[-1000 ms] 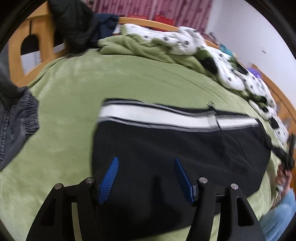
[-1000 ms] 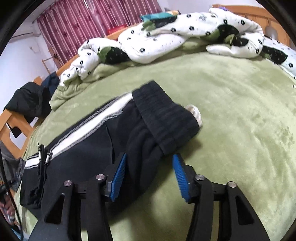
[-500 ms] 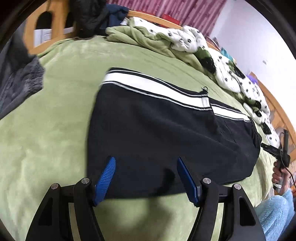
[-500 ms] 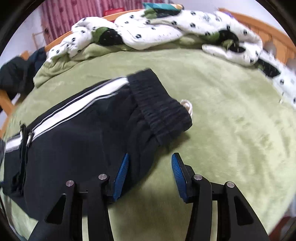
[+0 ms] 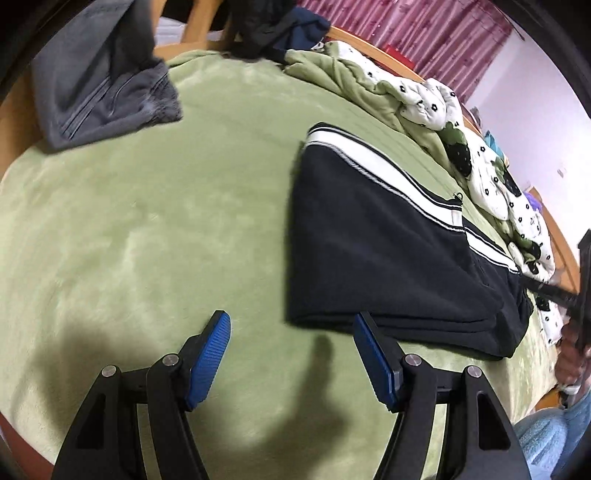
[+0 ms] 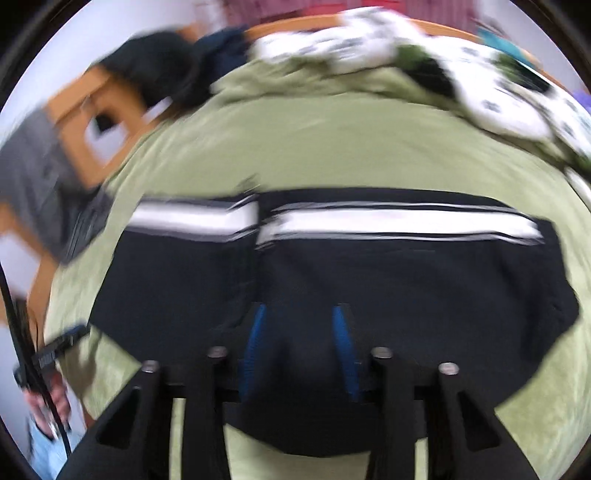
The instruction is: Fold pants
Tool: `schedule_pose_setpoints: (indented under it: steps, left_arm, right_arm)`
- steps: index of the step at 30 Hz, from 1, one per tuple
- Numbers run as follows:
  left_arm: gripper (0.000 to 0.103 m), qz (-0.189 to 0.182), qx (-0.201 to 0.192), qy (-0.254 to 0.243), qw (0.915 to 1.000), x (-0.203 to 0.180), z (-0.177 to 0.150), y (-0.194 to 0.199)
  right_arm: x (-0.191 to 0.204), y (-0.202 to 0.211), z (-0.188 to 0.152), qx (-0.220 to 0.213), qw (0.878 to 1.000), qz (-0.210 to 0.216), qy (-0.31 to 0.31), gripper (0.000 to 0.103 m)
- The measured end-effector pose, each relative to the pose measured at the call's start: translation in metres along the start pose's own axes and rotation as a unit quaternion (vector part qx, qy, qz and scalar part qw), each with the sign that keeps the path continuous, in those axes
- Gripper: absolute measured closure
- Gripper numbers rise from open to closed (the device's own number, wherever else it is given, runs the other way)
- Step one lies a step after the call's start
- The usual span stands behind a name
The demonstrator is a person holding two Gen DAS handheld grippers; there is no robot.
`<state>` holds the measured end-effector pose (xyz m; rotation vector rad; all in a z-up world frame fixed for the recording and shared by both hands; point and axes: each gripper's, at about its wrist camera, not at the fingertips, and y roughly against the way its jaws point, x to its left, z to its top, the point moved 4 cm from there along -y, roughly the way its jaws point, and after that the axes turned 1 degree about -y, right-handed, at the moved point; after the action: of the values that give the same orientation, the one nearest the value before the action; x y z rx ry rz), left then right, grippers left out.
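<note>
Black pants with a white side stripe [image 5: 376, 243] lie folded on the green bed cover. In the left wrist view, my left gripper [image 5: 291, 354] is open and empty, over bare cover just left of the pants' near corner. In the blurred right wrist view, the pants [image 6: 406, 273] spread across the middle. My right gripper [image 6: 299, 343] hangs over their near edge with its blue pads apart and black cloth showing between them; I cannot tell whether it touches the cloth.
Grey pants [image 5: 99, 85] lie at the bed's far left corner by the wooden bed frame [image 6: 92, 122]. A white spotted duvet [image 5: 491, 173] and dark clothes [image 5: 273, 29] are heaped along the far side. The green bed cover [image 5: 147, 221] stretches left of the black pants.
My left gripper has pulled back and left off the black pants onto bare cover. My right gripper has swung round to face the pants' long side, its view now blurred.
</note>
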<state>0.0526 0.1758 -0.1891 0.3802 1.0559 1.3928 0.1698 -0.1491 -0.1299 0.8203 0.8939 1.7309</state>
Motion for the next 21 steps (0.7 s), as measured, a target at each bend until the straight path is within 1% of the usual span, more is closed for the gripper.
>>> schedule_pose_setpoints:
  steps: [1, 3, 4, 6, 8, 10, 13, 15, 16, 17, 18, 19, 20, 21]
  left_arm:
    - [0.036, -0.004, -0.001, 0.004, 1.0, 0.004, -0.001, 0.001]
    - [0.036, -0.009, -0.004, 0.007, 0.9999, 0.007, -0.002, 0.0]
    - [0.036, -0.01, -0.005, 0.006, 0.9999, 0.007, -0.002, 0.0]
    - [0.036, -0.011, -0.005, 0.002, 0.9999, 0.008, -0.001, 0.0]
    - [0.036, -0.01, -0.003, -0.005, 0.9999, 0.007, 0.0, -0.002]
    - [0.036, -0.012, -0.002, -0.013, 0.9998, 0.008, 0.002, -0.003]
    - [0.036, -0.018, -0.002, -0.02, 0.9996, 0.01, 0.004, -0.005]
    - [0.036, -0.021, -0.002, -0.02, 0.9996, 0.011, 0.005, -0.007]
    - [0.036, -0.023, -0.003, -0.022, 0.9995, 0.011, 0.006, -0.007]
    - [0.036, -0.026, -0.004, -0.024, 0.9994, 0.01, 0.006, -0.006]
    - [0.036, -0.029, -0.007, -0.027, 0.9992, 0.01, 0.007, -0.006]
    - [0.036, -0.034, -0.01, -0.031, 0.9989, 0.009, 0.008, -0.005]
    - [0.036, -0.04, -0.013, -0.035, 0.9985, 0.008, 0.009, -0.005]
    - [0.036, -0.046, -0.015, -0.037, 0.9982, 0.006, 0.009, -0.005]
  right_arm:
    - [0.017, -0.01, -0.006, 0.015, 1.0, -0.004, 0.027, 0.075]
    - [0.034, -0.023, -0.014, 0.03, 0.998, -0.006, 0.048, 0.077]
    - [0.037, -0.027, -0.016, 0.032, 0.998, -0.004, 0.048, 0.079]
    - [0.039, -0.034, -0.021, 0.039, 0.999, 0.004, 0.037, 0.095]
    - [0.038, -0.037, -0.031, 0.047, 0.998, 0.005, 0.031, 0.095]
    - [0.036, -0.032, -0.043, 0.047, 0.998, 0.025, 0.029, 0.096]
    - [0.032, -0.037, -0.057, 0.061, 0.997, 0.035, 0.025, 0.096]
    - [0.032, -0.032, -0.052, 0.048, 0.997, 0.045, 0.04, 0.093]
    - [0.029, -0.027, -0.046, 0.036, 0.997, 0.055, 0.038, 0.092]
    - [0.026, -0.022, -0.038, 0.015, 0.997, 0.07, 0.026, 0.089]
    - [0.021, -0.019, -0.026, -0.006, 0.997, 0.081, 0.008, 0.075]
    - [0.016, -0.02, -0.016, -0.018, 0.997, 0.079, -0.006, 0.063]
    - [0.013, -0.026, -0.007, -0.022, 0.997, 0.073, -0.014, 0.045]
    - [0.012, -0.033, 0.0, -0.024, 0.997, 0.067, -0.016, 0.043]
